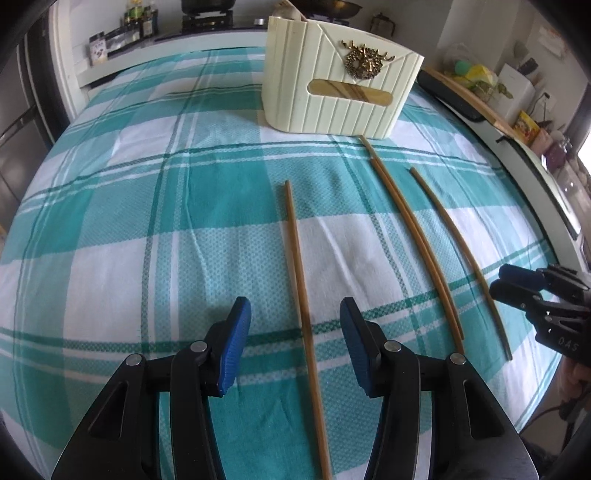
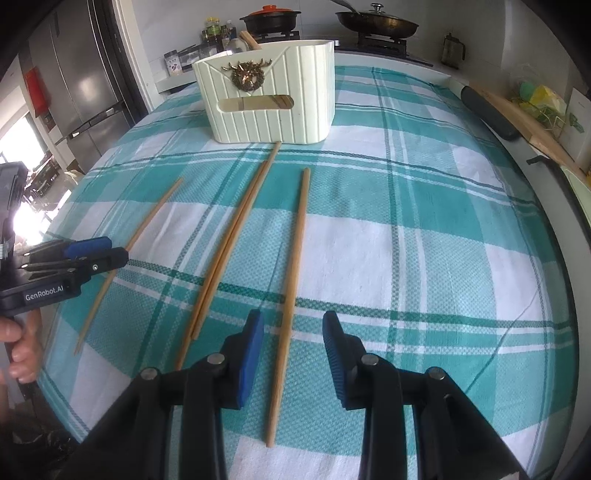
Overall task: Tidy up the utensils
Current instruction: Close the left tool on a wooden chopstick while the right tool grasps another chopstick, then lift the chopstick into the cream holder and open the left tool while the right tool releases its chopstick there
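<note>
Several wooden chopsticks lie on a teal-and-white checked cloth [image 1: 147, 221], in front of a cream ribbed utensil holder [image 1: 343, 85] with a brass deer ornament. My left gripper [image 1: 295, 321] is open over the leftmost chopstick [image 1: 295, 236]. That stick runs between the blue pads [image 1: 236, 332] without touching them. My right gripper [image 2: 291, 325] is open too, straddling the rightmost chopstick [image 2: 299, 229] with a gap on each side. A touching pair of chopsticks [image 2: 236, 229] lies between the two singles. Each view shows the other gripper at its edge: the right gripper [image 1: 498, 280] and the left gripper [image 2: 114, 249].
The holder [image 2: 266, 103] has wooden utensils sticking out of its top. Behind the table is a stove with a pot [image 2: 271, 18] and a pan [image 2: 376, 22], plus bottles on a ledge. A fridge [image 2: 85, 81] stands left; a cutting board [image 2: 524, 118] lies right.
</note>
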